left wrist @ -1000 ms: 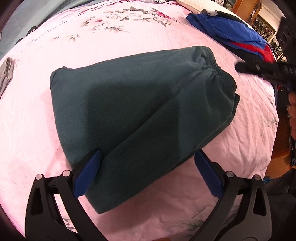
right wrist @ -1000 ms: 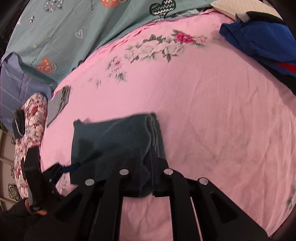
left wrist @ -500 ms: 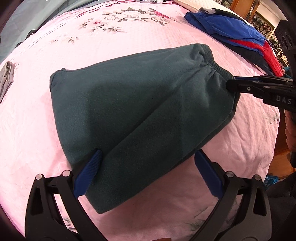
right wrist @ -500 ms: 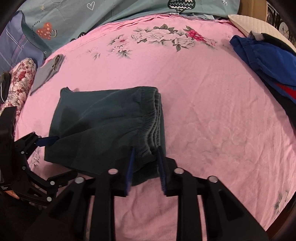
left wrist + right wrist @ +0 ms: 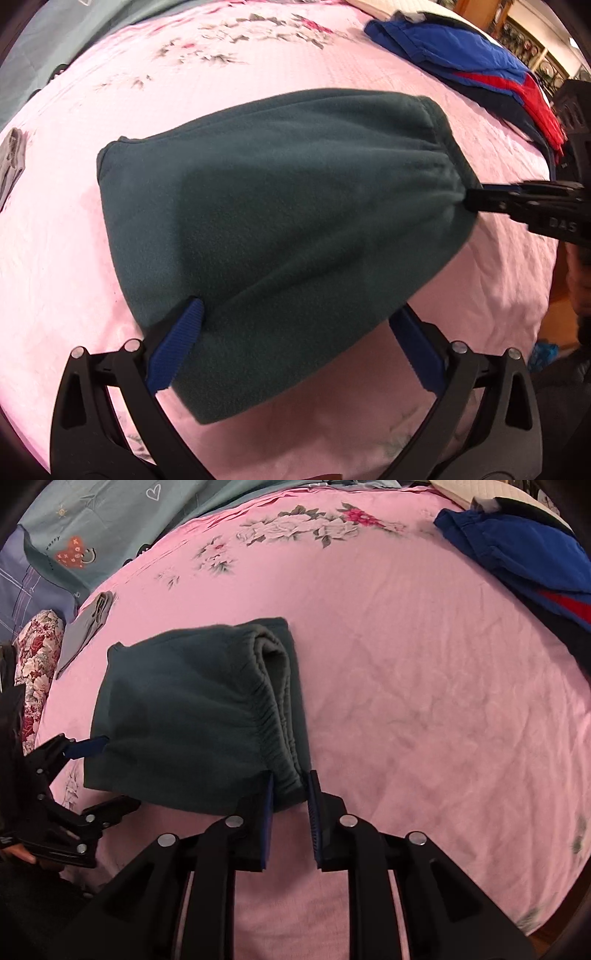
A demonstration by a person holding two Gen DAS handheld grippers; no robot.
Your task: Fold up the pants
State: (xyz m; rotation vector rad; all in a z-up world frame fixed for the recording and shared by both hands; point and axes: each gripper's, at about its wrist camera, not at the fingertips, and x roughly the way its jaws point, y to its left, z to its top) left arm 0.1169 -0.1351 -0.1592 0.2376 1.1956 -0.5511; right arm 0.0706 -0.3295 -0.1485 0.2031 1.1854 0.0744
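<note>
The dark teal fleece pants [image 5: 280, 229] lie folded into a thick, roughly rectangular bundle on the pink bedsheet. In the right wrist view the pants [image 5: 192, 716] sit left of centre, their gathered elastic waistband [image 5: 277, 716] stacked in several layers along the bundle's right edge, running from 12 o'clock down to 6 o'clock. The folded closed end lies at about 9 o'clock.

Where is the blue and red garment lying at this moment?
The blue and red garment lies at the far right edge of the pink bedsheet in both wrist views, apart from the folded dark green pants.
</note>
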